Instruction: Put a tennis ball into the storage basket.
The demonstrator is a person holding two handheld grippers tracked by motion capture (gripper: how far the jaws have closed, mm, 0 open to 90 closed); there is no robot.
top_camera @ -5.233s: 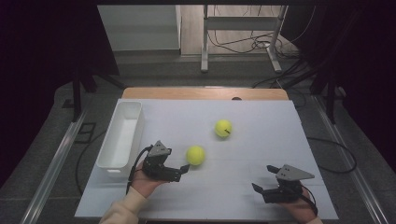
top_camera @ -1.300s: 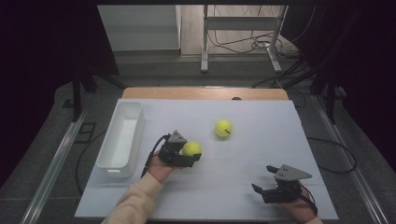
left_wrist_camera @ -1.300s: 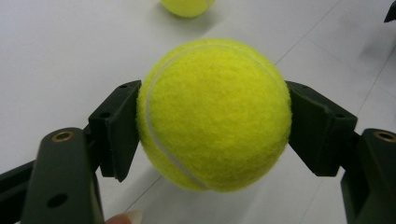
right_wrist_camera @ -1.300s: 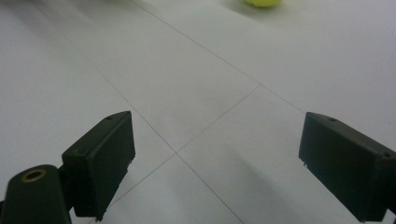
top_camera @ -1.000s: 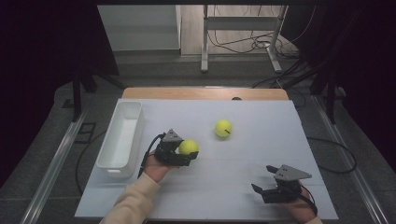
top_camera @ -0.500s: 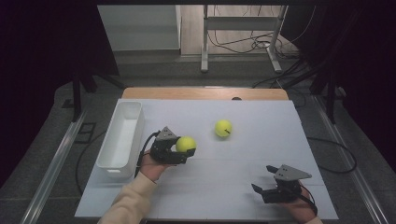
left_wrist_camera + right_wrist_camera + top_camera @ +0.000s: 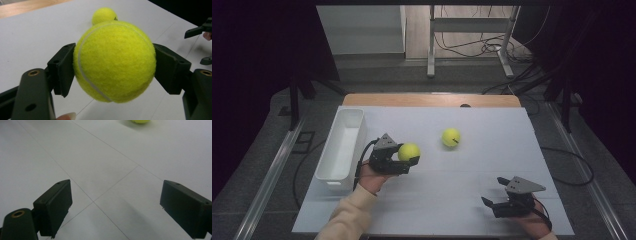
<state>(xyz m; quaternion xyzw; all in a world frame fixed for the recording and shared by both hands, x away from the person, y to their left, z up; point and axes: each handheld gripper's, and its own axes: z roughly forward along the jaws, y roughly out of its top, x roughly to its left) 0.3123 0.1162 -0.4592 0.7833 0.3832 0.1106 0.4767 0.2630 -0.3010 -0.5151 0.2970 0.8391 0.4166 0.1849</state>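
Held ball (image 7: 115,60): yellow felt, white seam | far ball (image 7: 104,15): dark mark, unreadable | left tool (image 7: 113,72) clamps held ball | right tool (image 7: 115,207) agape, empty.

Yellow tennis ball (image 7: 408,151) — clamped, lifted off table

Left hand-held gripper (image 7: 408,159) clamps a tennis ball (image 7: 408,151) (beside the white bin (image 7: 343,146)).

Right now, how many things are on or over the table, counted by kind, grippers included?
Tennis balls: 2, one clamped in the left gripper as held ball, one loose ball on the white table.
White bins: 1, the bin at the table's left edge.
Grippers: 2, counting the open right gripper.
Total: 5.
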